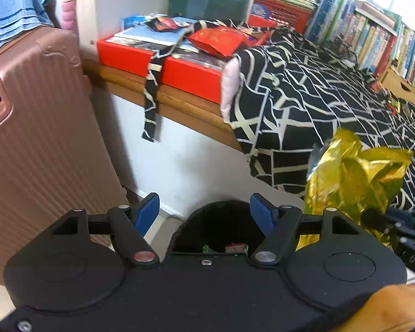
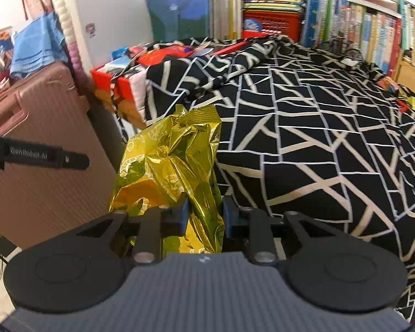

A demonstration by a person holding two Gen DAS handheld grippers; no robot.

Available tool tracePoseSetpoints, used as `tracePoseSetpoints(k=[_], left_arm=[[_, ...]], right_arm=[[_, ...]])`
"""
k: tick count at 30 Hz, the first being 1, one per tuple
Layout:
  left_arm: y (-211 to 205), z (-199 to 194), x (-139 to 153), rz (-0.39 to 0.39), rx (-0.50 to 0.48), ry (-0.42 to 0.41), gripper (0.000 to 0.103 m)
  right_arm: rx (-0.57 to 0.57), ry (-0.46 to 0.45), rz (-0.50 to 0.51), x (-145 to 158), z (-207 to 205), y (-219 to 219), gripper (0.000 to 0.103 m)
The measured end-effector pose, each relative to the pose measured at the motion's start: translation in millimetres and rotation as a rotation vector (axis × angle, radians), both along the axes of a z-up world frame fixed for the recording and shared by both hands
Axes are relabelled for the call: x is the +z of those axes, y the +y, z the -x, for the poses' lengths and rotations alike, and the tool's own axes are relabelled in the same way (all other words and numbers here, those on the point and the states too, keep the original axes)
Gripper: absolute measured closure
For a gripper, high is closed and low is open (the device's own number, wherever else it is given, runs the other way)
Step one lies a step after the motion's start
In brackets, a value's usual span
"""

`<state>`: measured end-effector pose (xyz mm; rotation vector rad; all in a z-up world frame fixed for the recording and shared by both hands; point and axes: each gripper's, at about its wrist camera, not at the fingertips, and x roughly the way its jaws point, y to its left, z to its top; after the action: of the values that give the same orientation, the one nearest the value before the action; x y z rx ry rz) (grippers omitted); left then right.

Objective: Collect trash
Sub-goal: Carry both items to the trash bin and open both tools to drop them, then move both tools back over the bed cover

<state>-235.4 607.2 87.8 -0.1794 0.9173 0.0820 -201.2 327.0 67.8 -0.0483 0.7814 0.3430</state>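
Note:
A crumpled gold foil wrapper (image 2: 174, 171) is pinched between the blue pads of my right gripper (image 2: 204, 215), which is shut on it. The same wrapper (image 1: 351, 177) shows at the right of the left wrist view, held beside the bed. My left gripper (image 1: 204, 210) is open with nothing between its fingers (image 1: 149, 207). It hangs just above a black bin (image 1: 215, 227) on the floor, which holds a few small bits of trash. A red snack bag (image 1: 218, 40) lies on the red box at the bed's head. More small wrappers (image 2: 401, 96) lie far right on the bedspread.
A pink ribbed suitcase (image 1: 36, 138) stands at the left, with blue folded cloth on top. The bed carries a black-and-white patterned cover (image 2: 318, 138), with a wooden frame (image 1: 185, 102) below. A red box (image 1: 163, 61) of papers sits at the head. Bookshelves (image 2: 345, 22) line the back.

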Motion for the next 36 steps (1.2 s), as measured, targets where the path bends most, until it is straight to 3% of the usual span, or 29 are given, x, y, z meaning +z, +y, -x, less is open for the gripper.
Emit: tracePoseSetpoints(k=[7,11,14,26,32,36], left_arm=[[9.6,13.7,11.9,-0.006,0.035,-0.014,0.033],[14.0,21.7,15.8,-0.032,0.044,-0.012,0.033],[18.7,25.9,15.9,-0.025,0.060,-0.004,0.032],[9.5,25.6,15.5,-0.037,0.019,-0.010,0.031],[-6.2,15.0,28.4,-0.029,-0.043,-0.045,0.028],[-26.3,3.6,45.4,-0.025,-0.118,-0.078,0.028]], right_arm=[[0.046,0.005,0.084,-17.2,-13.0,20.4,0.071],[0.039,-0.005,0.208,-27.1,-18.9,32.4,0.027],[0.047,-0.053,0.227,-23.8,-16.3,32.5,0.018],[-0.030,-0.090,0.103,-2.5,-5.8,0.3,0.011],[-0.100,-0.127,0.051,20.3,-0.2,-22.8,0.000],[-0.142,-0.161,0.045,39.8,3.5,-41.7,0.000]])
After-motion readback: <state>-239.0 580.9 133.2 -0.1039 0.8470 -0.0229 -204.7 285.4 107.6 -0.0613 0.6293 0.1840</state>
